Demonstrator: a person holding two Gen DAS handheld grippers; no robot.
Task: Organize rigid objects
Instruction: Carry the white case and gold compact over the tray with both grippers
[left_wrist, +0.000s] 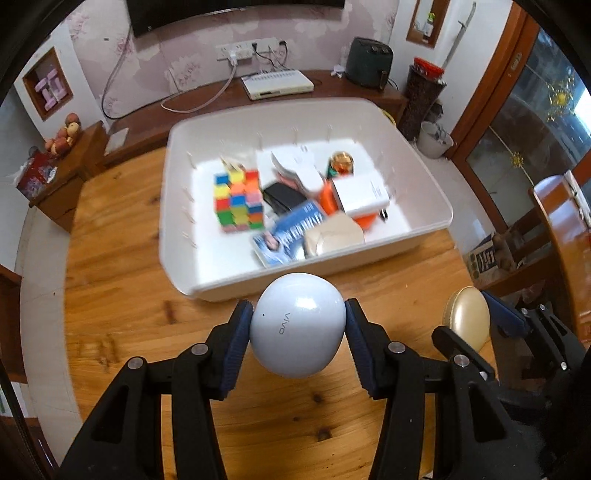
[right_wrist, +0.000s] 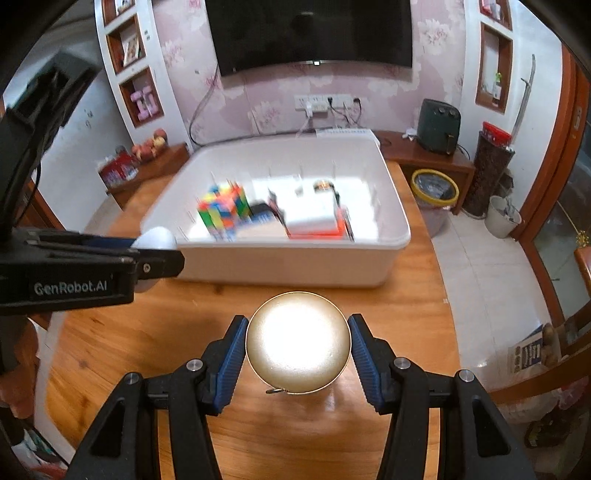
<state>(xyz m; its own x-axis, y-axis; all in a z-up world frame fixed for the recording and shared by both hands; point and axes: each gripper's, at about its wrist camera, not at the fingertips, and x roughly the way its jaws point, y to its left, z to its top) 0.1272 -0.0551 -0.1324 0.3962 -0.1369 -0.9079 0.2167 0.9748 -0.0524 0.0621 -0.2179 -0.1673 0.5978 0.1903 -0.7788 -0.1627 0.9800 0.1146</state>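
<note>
My left gripper (left_wrist: 298, 325) is shut on a rounded white earbud case (left_wrist: 298, 334) marked vivo, held above the wooden table (left_wrist: 122, 280) just before the bin's near wall. My right gripper (right_wrist: 297, 341) is shut on a round gold compact (right_wrist: 297, 341), also off the table; the same gold compact (left_wrist: 467, 317) shows at the right of the left wrist view. The white plastic bin (right_wrist: 295, 264) holds a multicoloured cube (left_wrist: 239, 201), white boxes (left_wrist: 364, 195), a black item, a blue packet (left_wrist: 291, 230) and an orange piece. In the right wrist view the left gripper (right_wrist: 155, 254) enters from the left with the earbud case (right_wrist: 157, 238).
Behind the table runs a low wooden cabinet with a white set-top box (left_wrist: 277, 84), cables and a dark appliance (left_wrist: 369, 62). A television (right_wrist: 308, 33) hangs on the wall. A yellow-rimmed bin (right_wrist: 435, 188) and a white bucket (right_wrist: 504, 218) stand on the floor at right.
</note>
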